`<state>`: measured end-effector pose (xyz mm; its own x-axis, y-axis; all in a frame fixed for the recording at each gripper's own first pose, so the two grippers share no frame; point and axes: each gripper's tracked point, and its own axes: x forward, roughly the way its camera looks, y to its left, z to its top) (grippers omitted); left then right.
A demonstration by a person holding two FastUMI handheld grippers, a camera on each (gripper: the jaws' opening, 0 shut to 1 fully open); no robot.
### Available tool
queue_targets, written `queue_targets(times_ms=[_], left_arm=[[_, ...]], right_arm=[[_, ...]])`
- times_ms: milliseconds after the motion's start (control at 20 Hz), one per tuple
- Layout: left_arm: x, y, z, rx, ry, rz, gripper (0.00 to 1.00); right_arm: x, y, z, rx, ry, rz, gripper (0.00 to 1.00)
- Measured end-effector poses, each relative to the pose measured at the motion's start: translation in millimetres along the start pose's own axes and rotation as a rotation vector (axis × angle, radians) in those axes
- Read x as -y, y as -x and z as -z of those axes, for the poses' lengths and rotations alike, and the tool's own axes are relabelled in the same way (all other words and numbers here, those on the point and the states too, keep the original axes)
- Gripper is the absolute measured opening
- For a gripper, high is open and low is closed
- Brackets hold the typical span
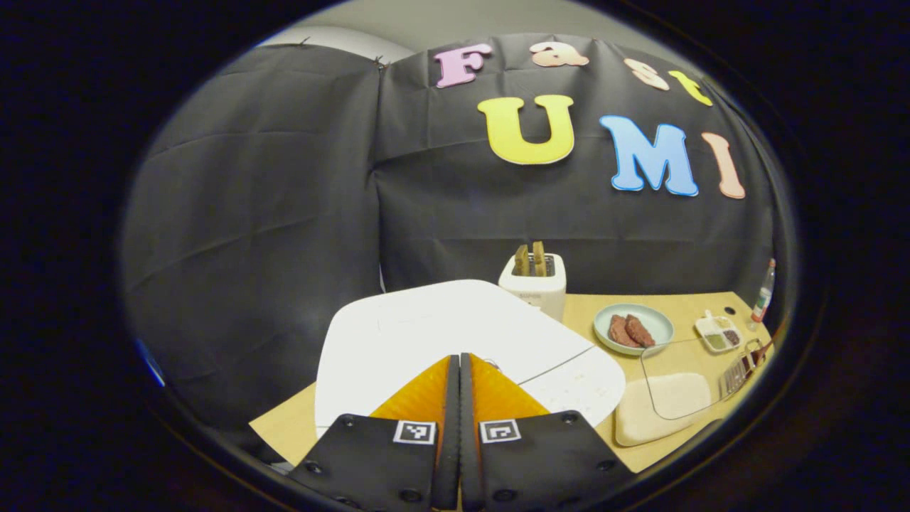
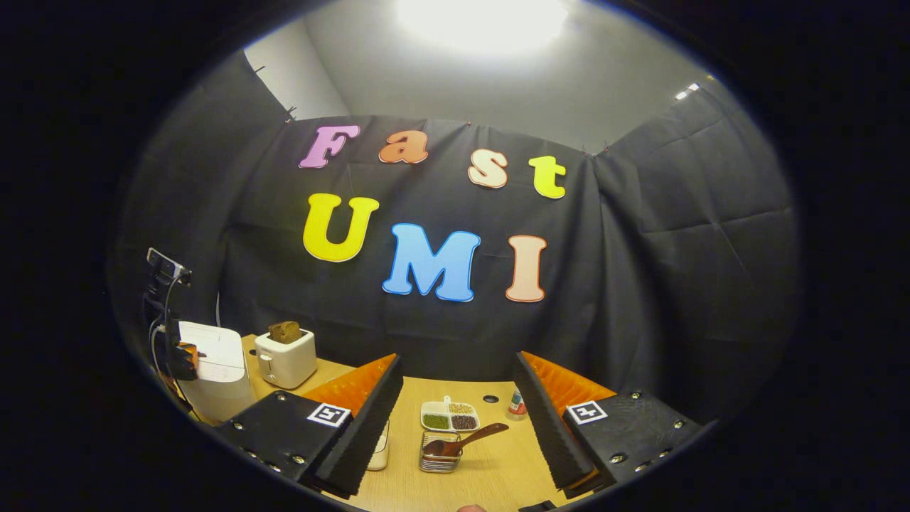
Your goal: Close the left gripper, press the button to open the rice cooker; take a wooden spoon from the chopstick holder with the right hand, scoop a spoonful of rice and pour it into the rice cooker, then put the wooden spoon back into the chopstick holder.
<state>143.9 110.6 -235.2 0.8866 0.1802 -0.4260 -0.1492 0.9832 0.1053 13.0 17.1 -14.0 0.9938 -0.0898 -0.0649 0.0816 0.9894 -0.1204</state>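
My left gripper is clenched, its two fingers pressed flat together with nothing between them, and it points down over the front of the closed white rice cooker, which sits on the worktop just in front of the toaster. My right gripper is held level and spread wide, grasping nothing, aimed at the back wall. Between its fingers, farther along the worktop, the wooden spoon leans tilted in the chopstick holder, near a divided dish of grains.
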Motion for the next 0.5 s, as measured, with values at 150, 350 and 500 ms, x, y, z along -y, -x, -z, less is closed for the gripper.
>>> queue_targets(times_ms=[150, 350, 500], left_arm=[[-1.4, -0.6, 0.5, -0.014, 0.031, -0.006, 0.09], [-0.8, -2.5, -0.4, -0.036, 0.047, 0.022, 0.09], [-3.2, 0.5, -5.9, -0.009, -0.007, 0.012, 0.08]], right_arm=[[-0.6, 0.7, -0.1, 0.001, -0.006, -0.006, 0.95], [1.9, 4.6, -1.0, 0.009, -0.027, -0.013, 0.95], [6.9, 7.6, -5.6, 0.027, -0.033, -0.016, 0.95]])
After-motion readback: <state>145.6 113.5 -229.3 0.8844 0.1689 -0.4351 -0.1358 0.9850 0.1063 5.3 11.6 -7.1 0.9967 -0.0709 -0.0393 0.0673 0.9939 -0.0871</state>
